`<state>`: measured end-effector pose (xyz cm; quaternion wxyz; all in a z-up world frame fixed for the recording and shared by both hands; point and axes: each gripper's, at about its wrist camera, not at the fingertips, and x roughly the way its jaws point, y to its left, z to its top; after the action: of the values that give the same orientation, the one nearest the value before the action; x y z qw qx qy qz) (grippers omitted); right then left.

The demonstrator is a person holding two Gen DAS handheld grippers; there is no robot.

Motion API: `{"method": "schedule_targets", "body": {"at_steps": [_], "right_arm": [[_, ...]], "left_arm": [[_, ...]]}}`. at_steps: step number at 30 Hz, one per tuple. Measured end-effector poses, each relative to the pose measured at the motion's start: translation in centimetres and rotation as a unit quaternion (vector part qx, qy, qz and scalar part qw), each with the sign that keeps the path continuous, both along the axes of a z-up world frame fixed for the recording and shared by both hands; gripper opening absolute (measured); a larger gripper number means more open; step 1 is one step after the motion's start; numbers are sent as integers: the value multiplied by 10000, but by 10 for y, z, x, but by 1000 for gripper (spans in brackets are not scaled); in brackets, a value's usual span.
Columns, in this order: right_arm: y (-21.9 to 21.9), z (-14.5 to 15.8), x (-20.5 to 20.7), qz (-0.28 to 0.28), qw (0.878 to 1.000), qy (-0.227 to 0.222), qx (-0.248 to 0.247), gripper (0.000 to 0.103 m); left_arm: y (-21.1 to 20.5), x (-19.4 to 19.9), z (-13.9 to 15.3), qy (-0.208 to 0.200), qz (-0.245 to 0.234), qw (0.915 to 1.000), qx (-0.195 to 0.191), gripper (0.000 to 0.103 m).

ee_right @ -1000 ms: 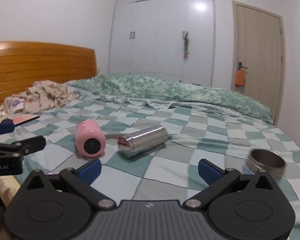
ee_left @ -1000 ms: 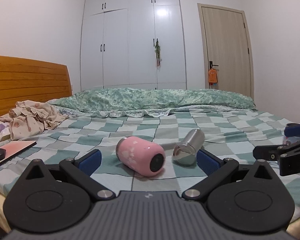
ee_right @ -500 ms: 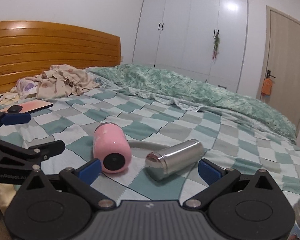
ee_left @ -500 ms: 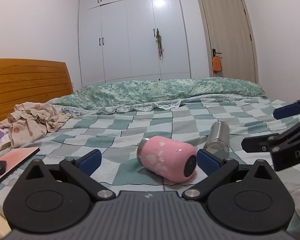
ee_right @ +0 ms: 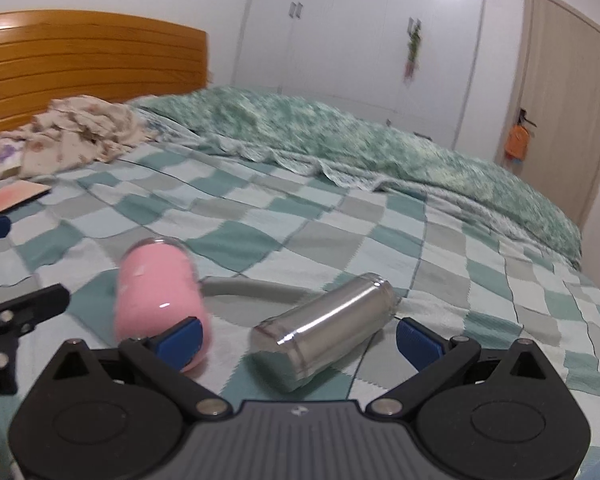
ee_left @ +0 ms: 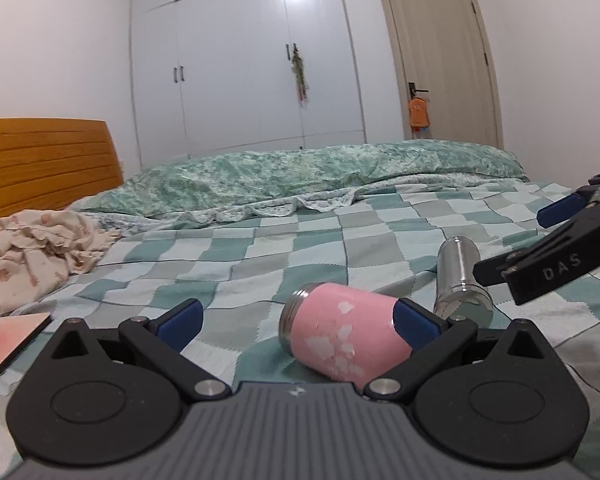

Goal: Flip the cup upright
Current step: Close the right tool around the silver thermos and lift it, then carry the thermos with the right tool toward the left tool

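The pink cup (ee_left: 342, 338) lies on its side on the bed (ee_left: 284, 248), between the spread fingers of the left gripper (ee_left: 296, 318), near its right finger. Only the right wrist view shows the steel cup (ee_right: 326, 322) lying between the released right gripper (ee_right: 298, 340) fingers.

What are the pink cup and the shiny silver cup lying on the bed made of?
The silver cylindrical cup looks like polished bare steel: it mirrors bright highlights. The pink cup with white petal marks shows a metal rim, so probably steel under a smooth pink coating, though that is unsure.
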<state>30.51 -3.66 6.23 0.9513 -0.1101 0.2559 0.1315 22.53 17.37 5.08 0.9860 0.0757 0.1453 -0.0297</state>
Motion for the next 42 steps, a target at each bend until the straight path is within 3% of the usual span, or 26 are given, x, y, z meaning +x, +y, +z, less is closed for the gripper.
{"method": "schedule_targets", "body": {"at_steps": [6, 12, 19, 21, 23, 25, 27, 42], "right_arm": [[3, -6, 49, -477, 9979, 430, -29, 103], [15, -25, 89, -1126, 9906, 761, -161, 103], [14, -49, 124, -1531, 9783, 1391, 98, 102], [13, -55, 131, -1509, 9754, 1594, 189, 96], [12, -58, 136, -1443, 9728, 1779, 341, 81], [11, -57, 132, -1371, 9743, 1743, 397, 70], [6, -55, 128, -1329, 9748, 1711, 530, 66], [-18, -27, 97, -1169, 9781, 1405, 994, 65]], "left_arm": [[4, 44, 4, 247, -414, 9988, -100, 103], [6, 82, 1, 479, -484, 9976, -94, 103], [7, 103, -5, 715, -568, 9958, -100, 103], [7, 104, -7, 745, -584, 9954, -110, 103], [8, 105, -7, 754, -588, 9953, -140, 103], [7, 104, -4, 722, -607, 9954, -154, 103], [7, 103, -2, 701, -598, 9956, -164, 103], [-3, 75, 24, 573, -606, 9962, -247, 103]]}}
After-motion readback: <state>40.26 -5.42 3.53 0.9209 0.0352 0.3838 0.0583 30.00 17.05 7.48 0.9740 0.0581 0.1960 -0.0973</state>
